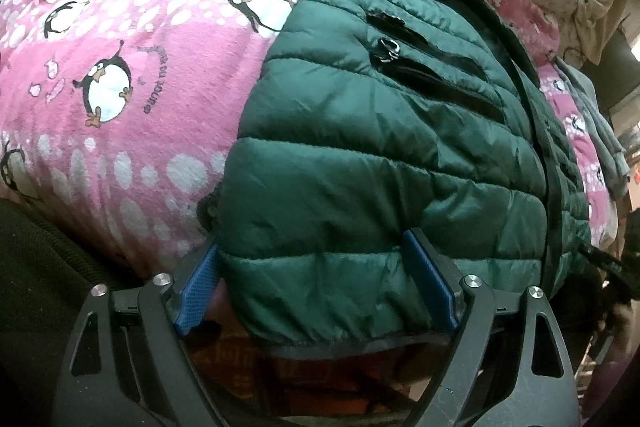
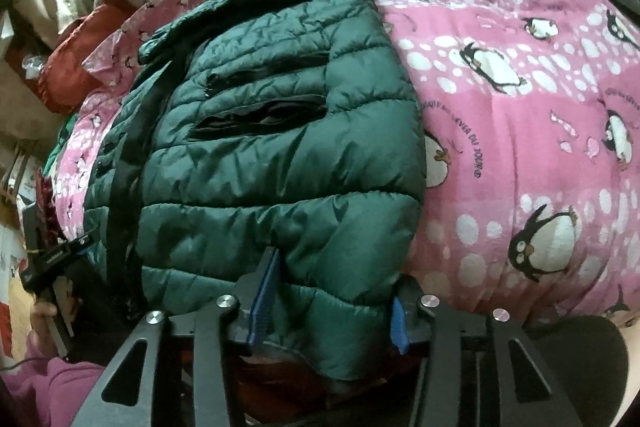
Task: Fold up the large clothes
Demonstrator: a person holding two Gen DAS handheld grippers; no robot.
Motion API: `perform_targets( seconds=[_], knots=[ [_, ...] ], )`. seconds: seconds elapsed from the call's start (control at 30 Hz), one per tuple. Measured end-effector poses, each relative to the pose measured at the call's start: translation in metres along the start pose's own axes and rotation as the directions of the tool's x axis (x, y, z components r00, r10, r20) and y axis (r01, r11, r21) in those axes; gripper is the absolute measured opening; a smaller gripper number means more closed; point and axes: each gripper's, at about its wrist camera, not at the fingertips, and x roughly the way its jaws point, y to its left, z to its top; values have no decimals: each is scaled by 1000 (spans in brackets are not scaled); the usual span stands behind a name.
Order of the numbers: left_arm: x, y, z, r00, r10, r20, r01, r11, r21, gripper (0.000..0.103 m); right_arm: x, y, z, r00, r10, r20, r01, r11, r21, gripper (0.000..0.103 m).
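Left wrist view: green quilted puffer jacket lying on pink penguin-print fleece blanket; left gripper with blue-padded jaws apart, astride the jacket's near hem; metal zip pull on a chest pocket, seen only here. Right wrist view: same jacket; right gripper jaws squeezing a bunched fold of hem; red cushion beyond the jacket, pink sleeve beside it.

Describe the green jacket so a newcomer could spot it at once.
Find the pink fleece blanket printed with penguins. On it lies a dark green quilted puffer jacket, hem toward the viewer. Nothing else there is shiny, stitched in puffy bands, or has black zipped pockets.
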Motion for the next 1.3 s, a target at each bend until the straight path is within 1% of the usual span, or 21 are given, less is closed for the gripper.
perform_targets(
  seconds=[0.03, 0.07, 0.1, 0.13, 0.17, 0.2, 0.3, 0.37, 0.47, 0.57, 0.67, 0.77, 0.93, 0.97, 1.1, 1.3],
  knots=[
    [-2, 0, 0, 1000, -4, 3, 4, 1000, 0, 70, 1, 0, 0, 1000, -2, 2, 2, 1000, -3, 46],
    [-4, 0, -1, 1000, -9, 9, 9, 1000, -1, 55, 1, 1, -1, 1000, -7, 6, 7, 1000, -11, 46],
    [-8, 1, -2, 1000, -17, 15, 17, 1000, -1, 42, -1, 4, 0, 1000, -15, 14, 15, 999, -35, 39],
    [-10, 0, -2, 1000, -19, 19, 19, 1000, 2, 37, -4, 8, 0, 999, -19, 25, 21, 998, -60, 26],
    [-14, 0, -2, 999, -24, 22, 24, 1000, 7, 29, -10, 12, 0, 999, -21, 49, 25, 996, -85, 21],
    [-17, 0, -2, 999, -29, 26, 28, 1000, 9, 23, -15, 14, 1, 998, -16, 64, 22, 995, -94, 15],
    [-32, 1, 3, 997, -68, 39, 68, 998, 4, 15, -37, 21, 9, 992, 25, 125, -10, 993, -118, 13],
    [-44, -1, 8, 994, -88, 62, 88, 996, 8, 13, -51, 23, 16, 985, 57, 166, -35, 991, -129, 13],
    [-62, -6, 17, 988, -101, 116, 100, 995, 21, 13, -65, 25, 29, 972, 103, 211, -77, 989, -129, 13],
    [-75, -9, 34, 977, -127, 169, 127, 992, 11, 12, -72, 24, 45, 958, 127, 257, -99, 988, -120, 13],
    [-87, -13, 57, 963, -141, 231, 146, 989, -3, 13, -76, 24, 62, 942, 140, 306, -114, 988, -104, 12],
    [-91, -20, 80, 951, -144, 274, 151, 988, -7, 13, -76, 23, 84, 930, 126, 346, -98, 990, -96, 12],
    [-88, -32, 124, 934, -139, 328, 154, 988, -23, 13, -72, 25, 117, 925, 100, 366, -72, 993, -90, 12],
    [-86, -34, 133, 933, -137, 333, 157, 987, -33, 13, -70, 24, 124, 925, 92, 368, -65, 994, -86, 12],
    [-75, -41, 166, 928, -105, 357, 129, 991, -43, 13, -61, 24, 151, 927, 61, 371, -36, 997, -74, 12],
    [-63, -51, 203, 923, -64, 379, 88, 995, -44, 13, -47, 30, 192, 928, 17, 371, 14, 997, -80, 12]
  ],
)
